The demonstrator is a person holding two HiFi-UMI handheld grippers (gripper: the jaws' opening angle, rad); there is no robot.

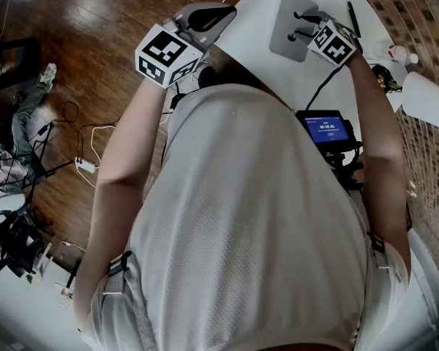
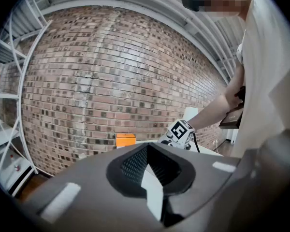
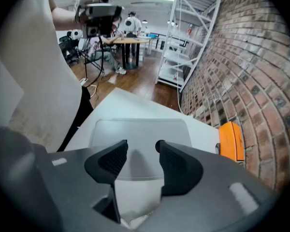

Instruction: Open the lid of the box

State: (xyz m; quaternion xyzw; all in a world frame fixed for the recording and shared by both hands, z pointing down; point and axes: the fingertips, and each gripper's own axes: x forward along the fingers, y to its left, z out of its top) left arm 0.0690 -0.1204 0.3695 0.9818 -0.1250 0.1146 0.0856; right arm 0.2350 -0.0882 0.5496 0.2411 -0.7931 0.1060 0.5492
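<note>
Both forearms reach fwd over the white worktop [image 1: 249,39]: left gripper [image 1: 211,14] at 11 o'clock, jaws together, empty; right gripper [image 3: 141,150] at 1 o'clock, jaws apart, nothing btwn, above a grey mat [image 3: 176,129]. Orange box [image 3: 230,141] sits at 3 o'clock of the right jaws, at the worktop edge by the brick wall [image 3: 261,81], w/ bare worktop btwn.

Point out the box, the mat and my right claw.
box [image 3: 230,141]: right gripper view, its orange face.
mat [image 3: 140,129]: right gripper view, bare middle.
right claw [image 3: 141,150]: right gripper view, between its tips.
</note>
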